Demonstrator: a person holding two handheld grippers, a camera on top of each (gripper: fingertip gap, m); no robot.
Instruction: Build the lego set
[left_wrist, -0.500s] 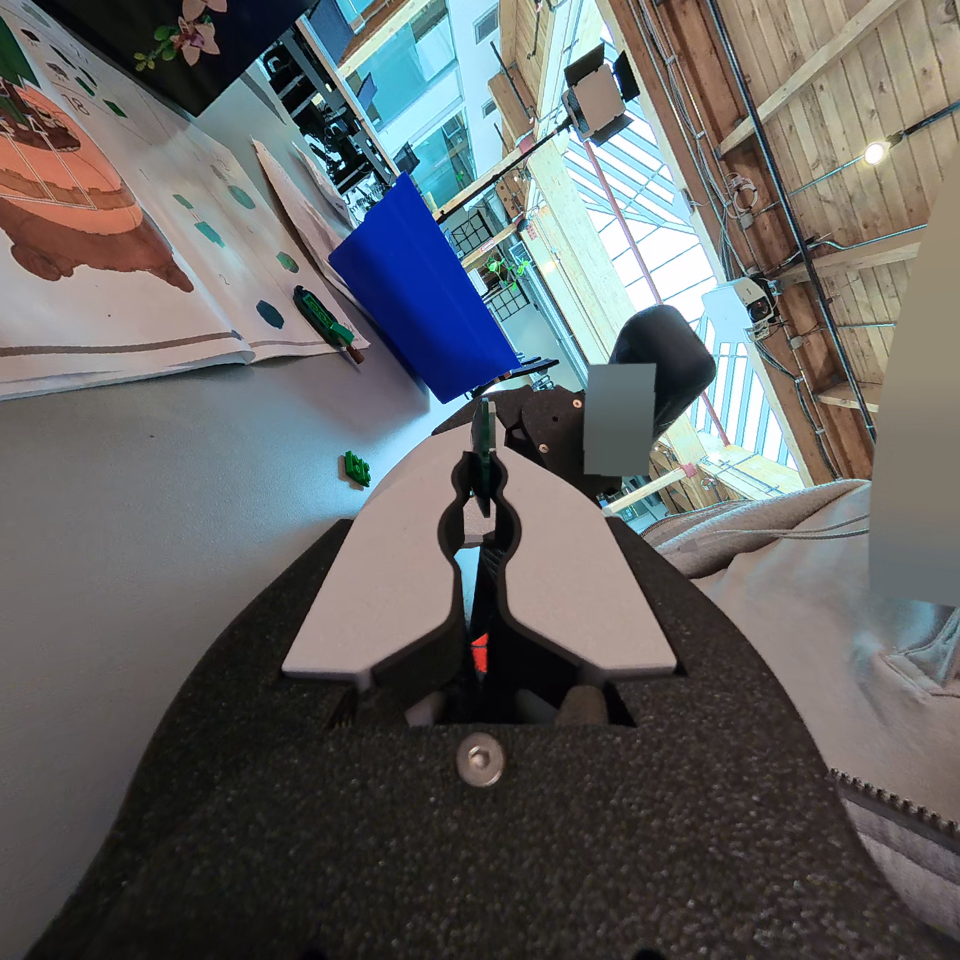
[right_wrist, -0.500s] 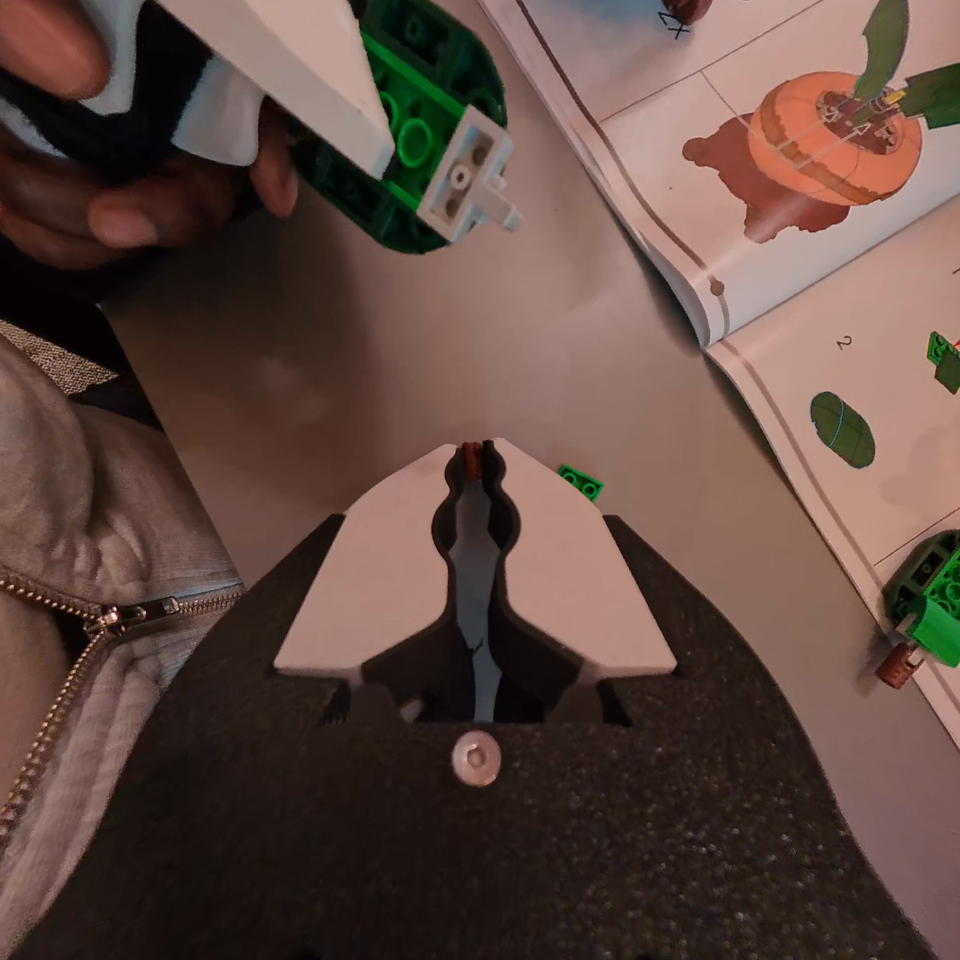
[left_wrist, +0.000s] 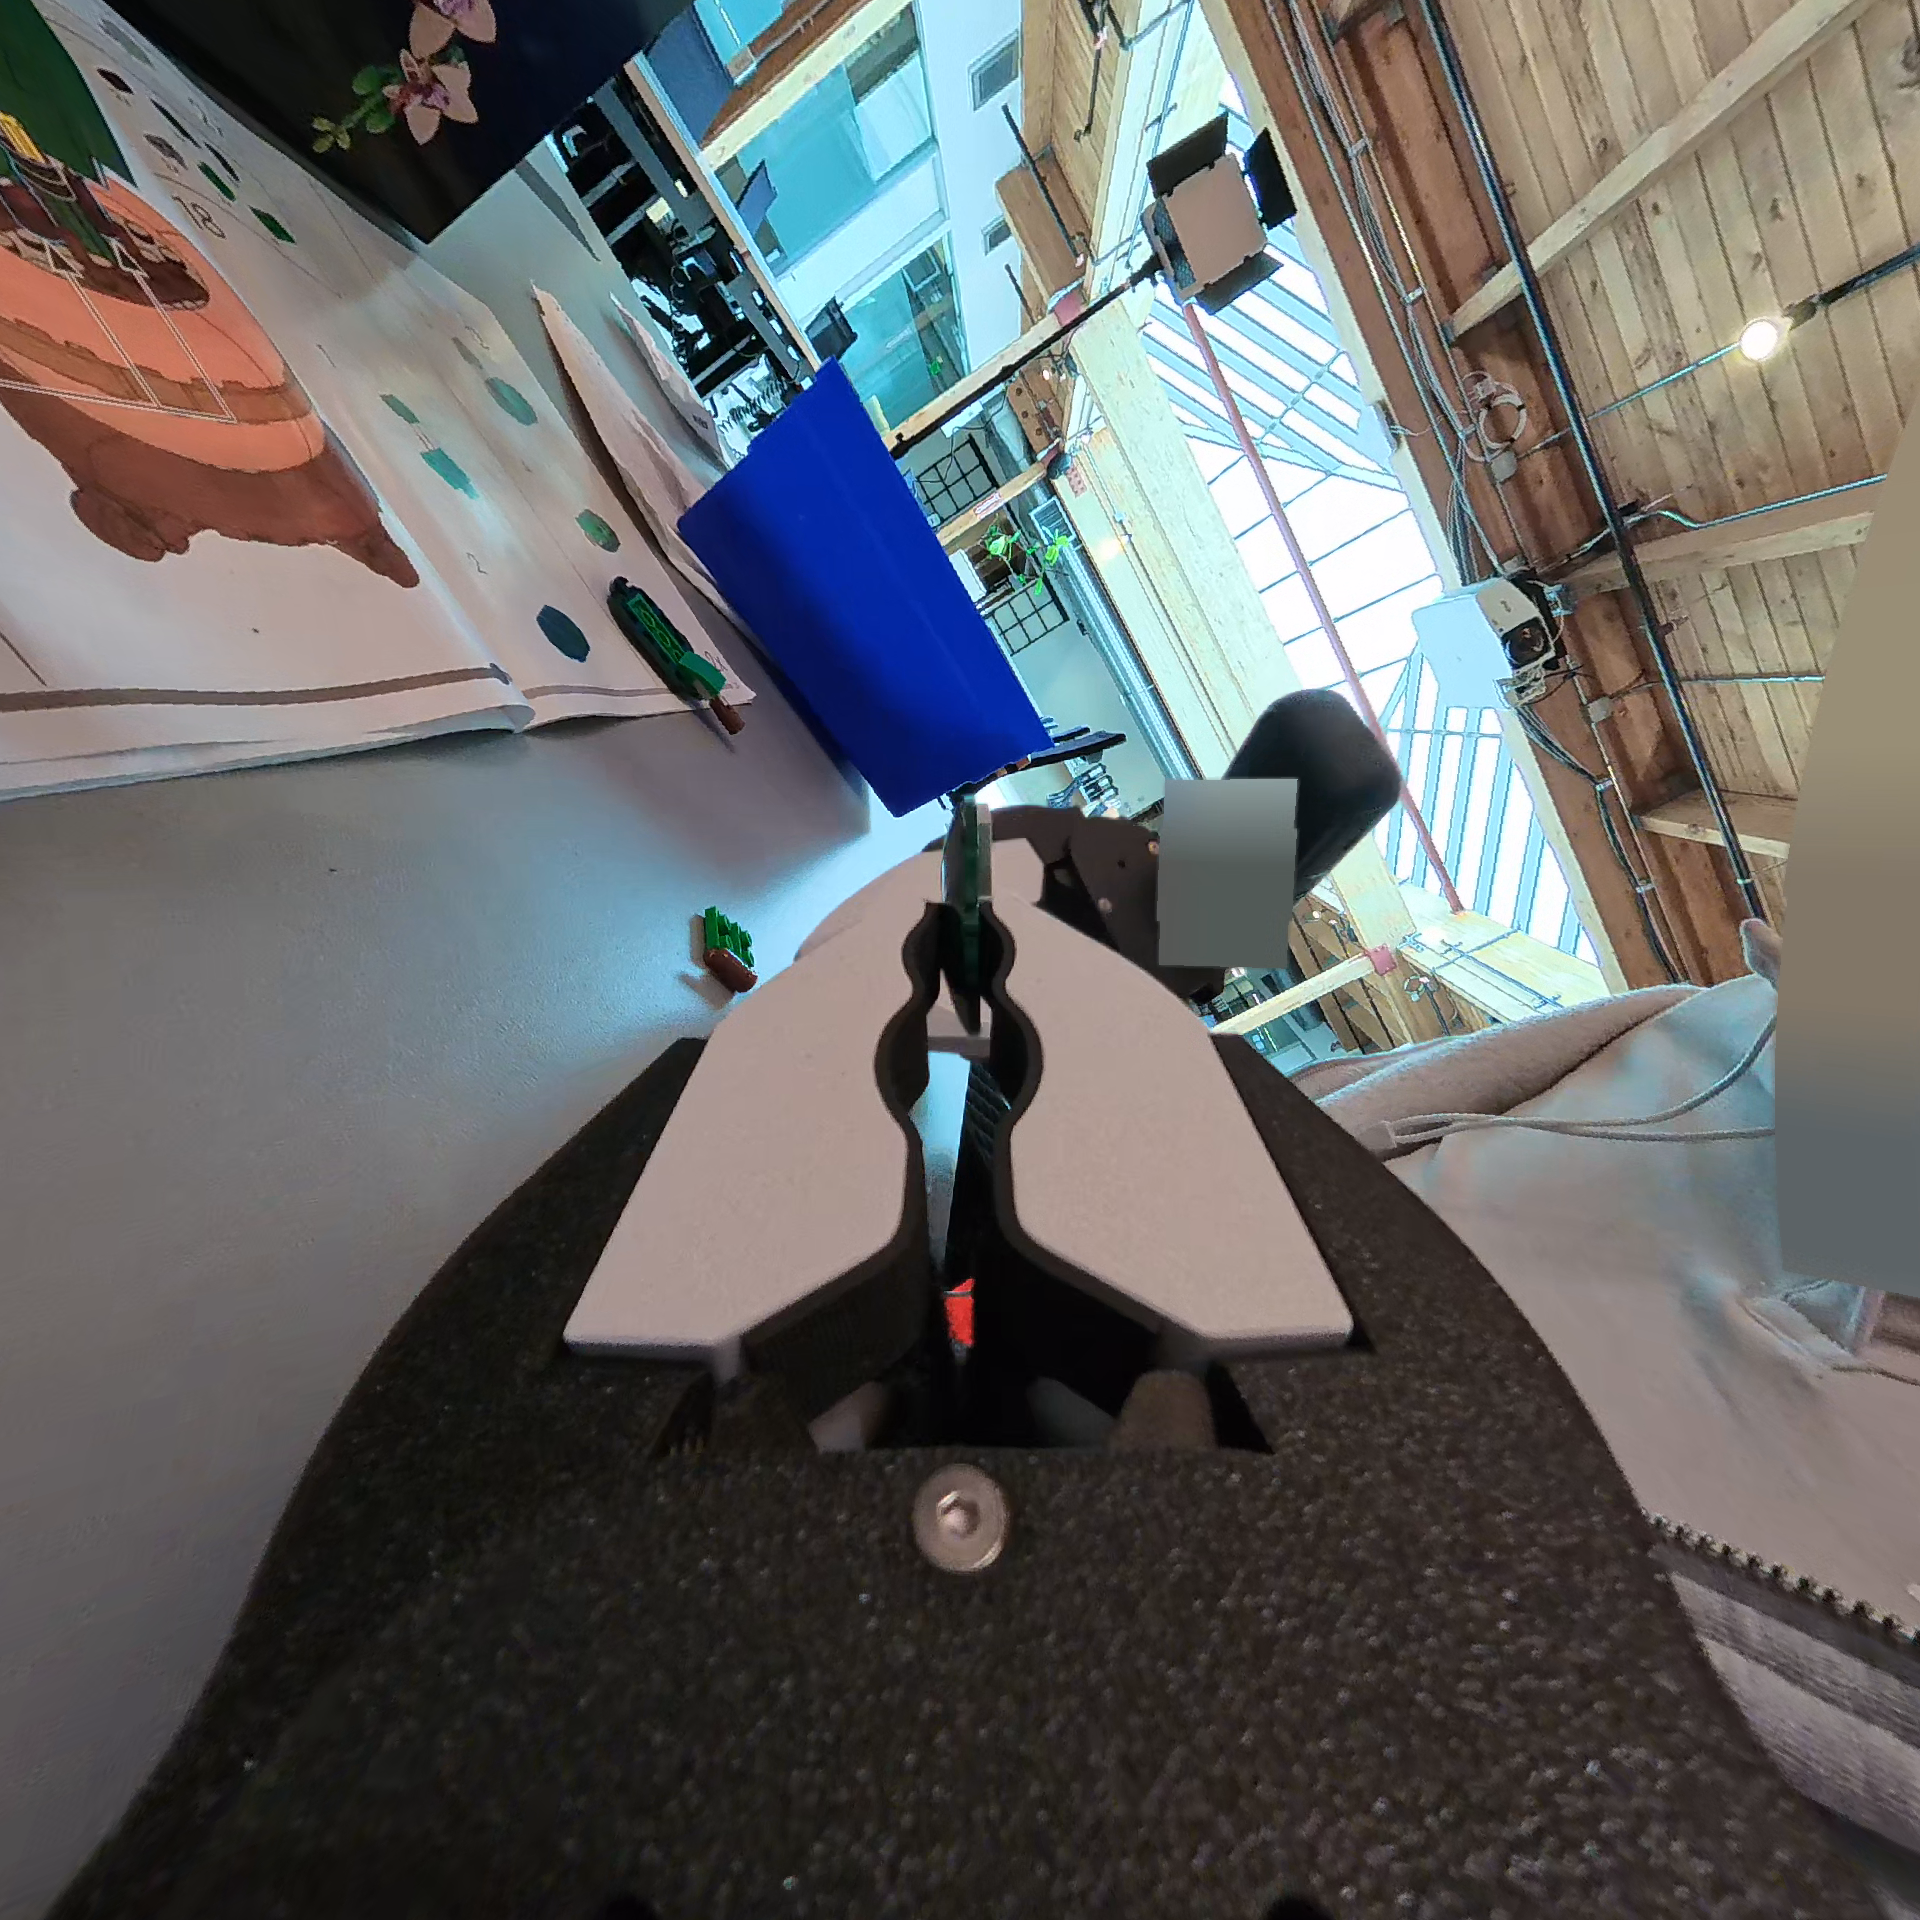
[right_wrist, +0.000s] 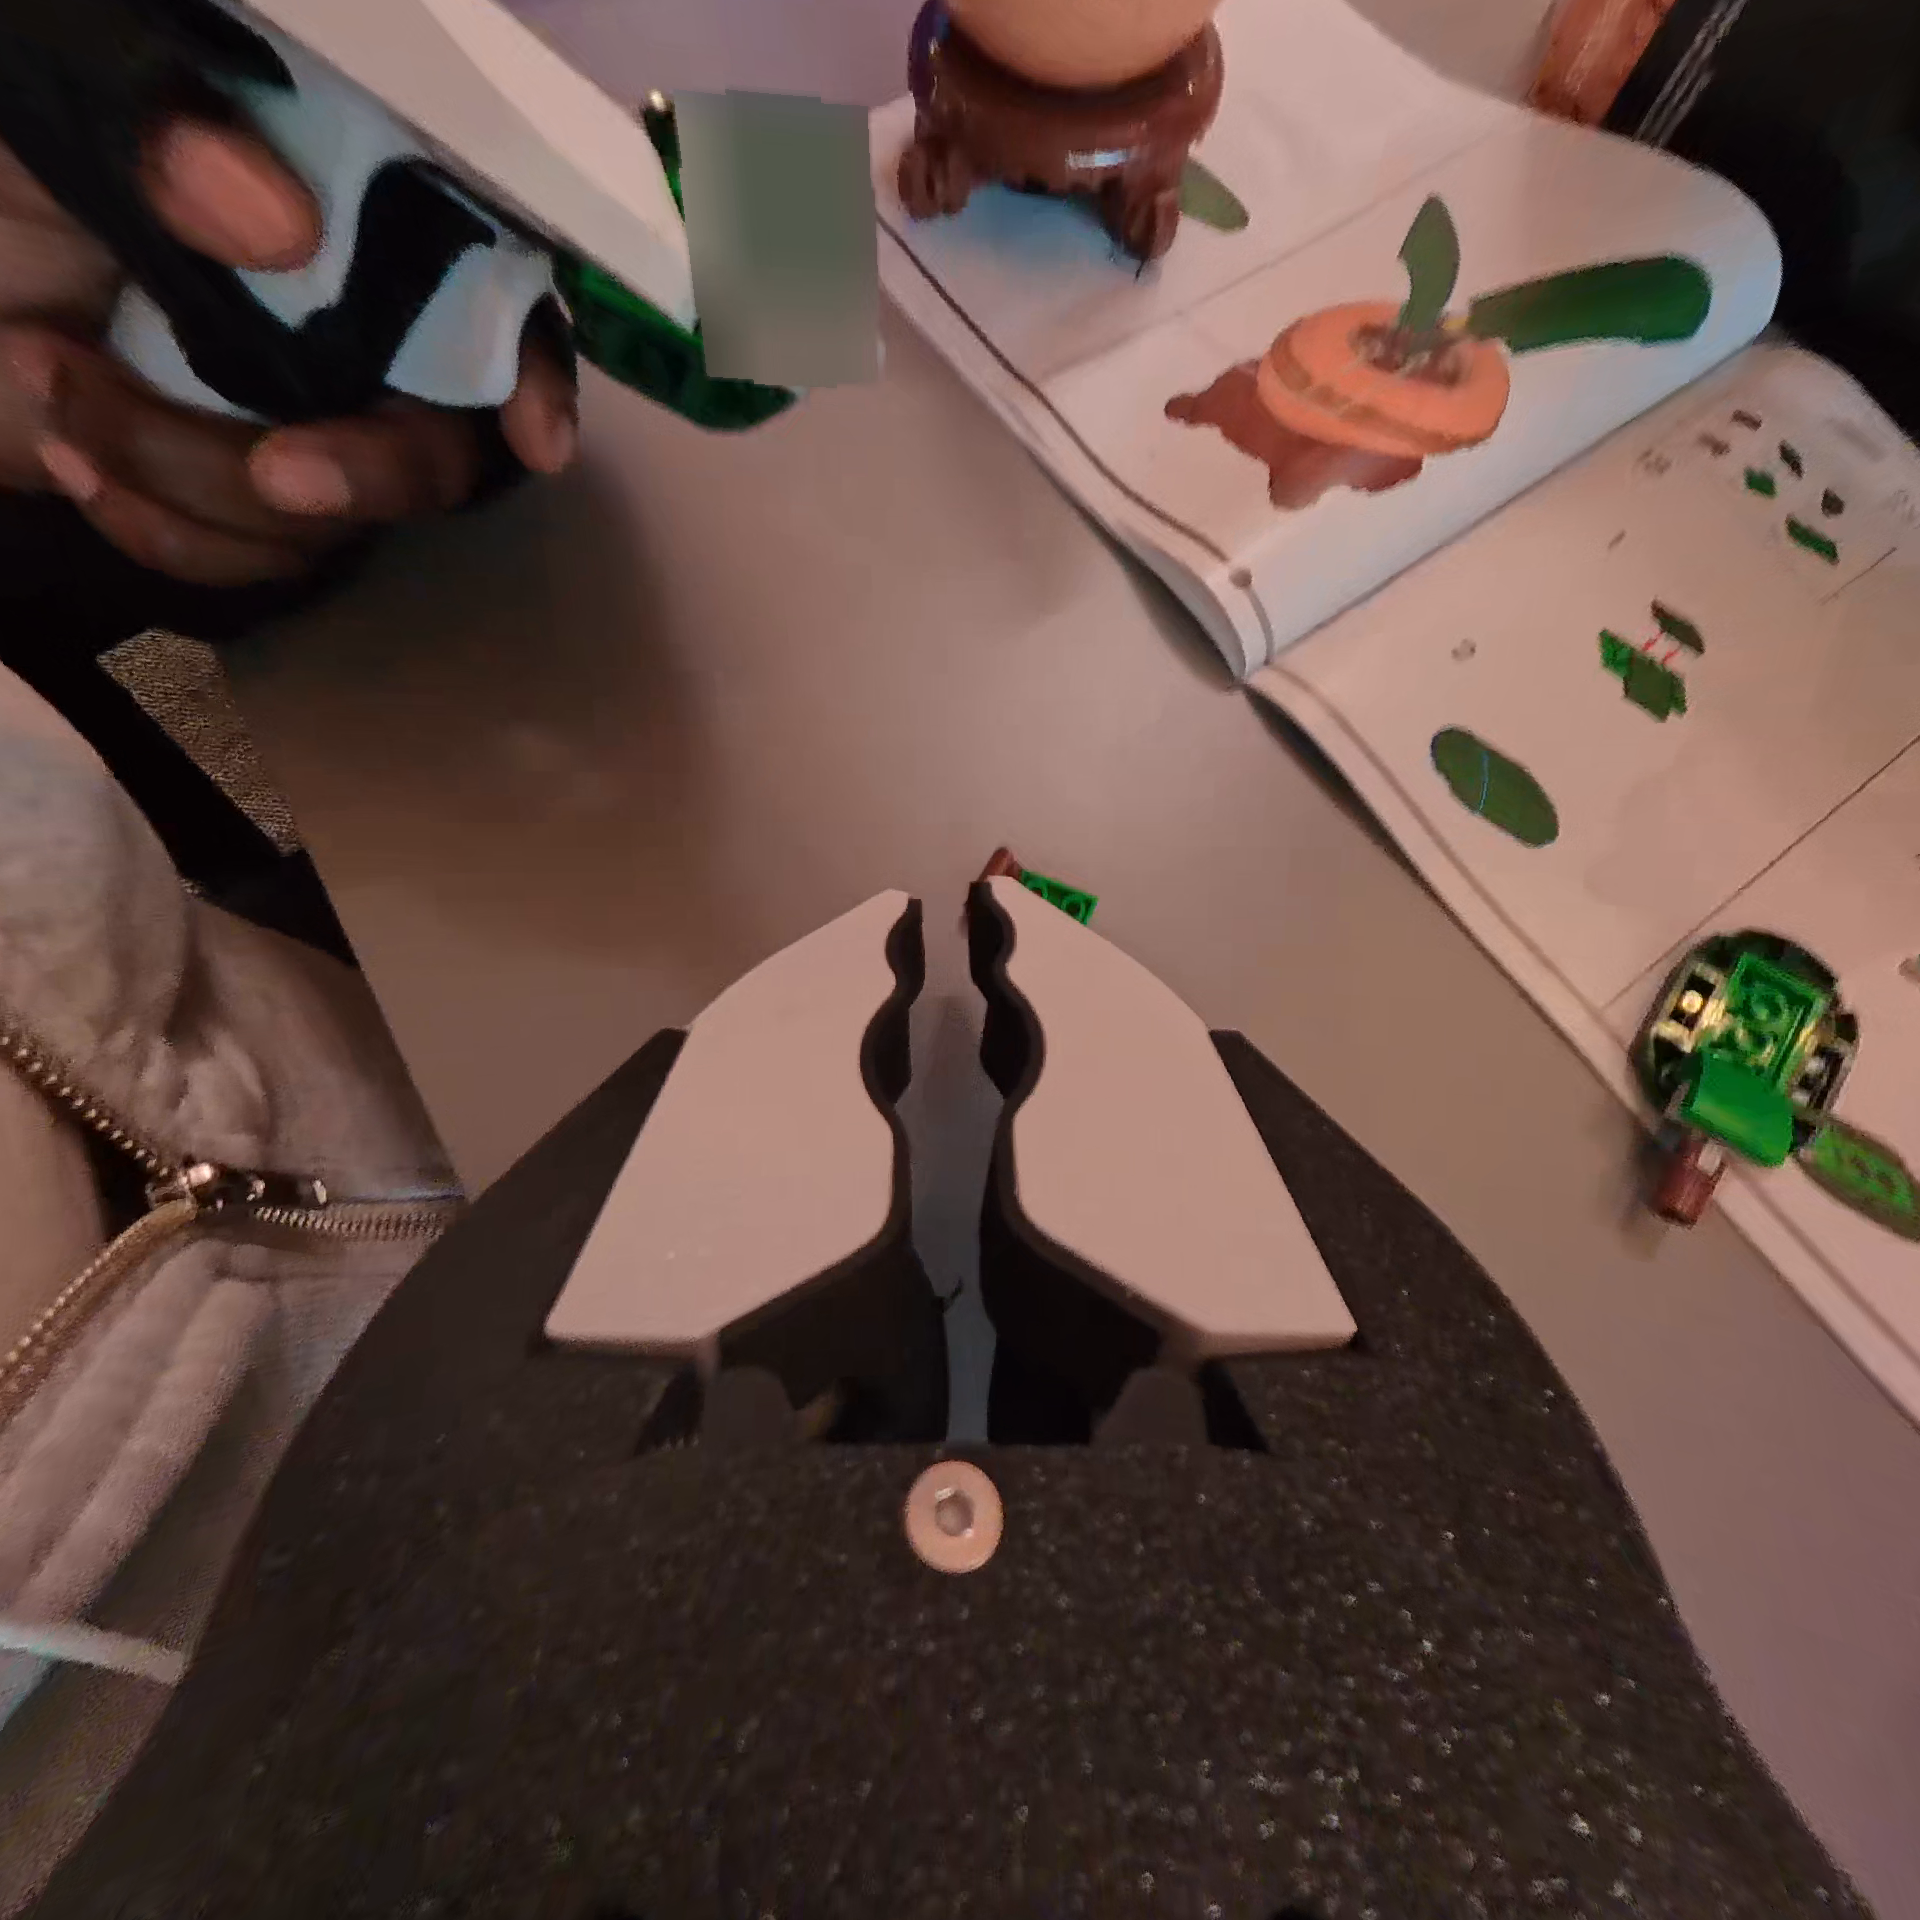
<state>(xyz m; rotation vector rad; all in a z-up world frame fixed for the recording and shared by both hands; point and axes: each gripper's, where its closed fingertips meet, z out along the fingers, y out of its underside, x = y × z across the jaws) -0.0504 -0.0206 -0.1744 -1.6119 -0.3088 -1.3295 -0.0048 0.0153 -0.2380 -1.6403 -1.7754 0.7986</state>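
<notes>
Your right claw (right_wrist: 943, 914) has let go since half a second ago: the small brown piece (right_wrist: 1000, 862) it pinched now lies on the grey bench (right_wrist: 644, 727), just beside the small green brick (right_wrist: 1060, 896), and the jaws stand slightly apart with nothing between them. Both pieces are mostly hidden behind the right fingertip in that view; the left wrist view shows them plainly, touching. Your left claw (left_wrist: 966, 935) is clenched on the dark green leaf plate (left_wrist: 968, 883), seen edge-on there, so its shape is hard to read. From the right wrist view a mosaic patch covers most of that plate, leaving only a green sliver. The open instruction booklet (right_wrist: 1351, 499) runs off the frame on the right and its print is too blurred to read. A green leaf sub-assembly (right_wrist: 1745, 1049) rests on its lower page.
</notes>
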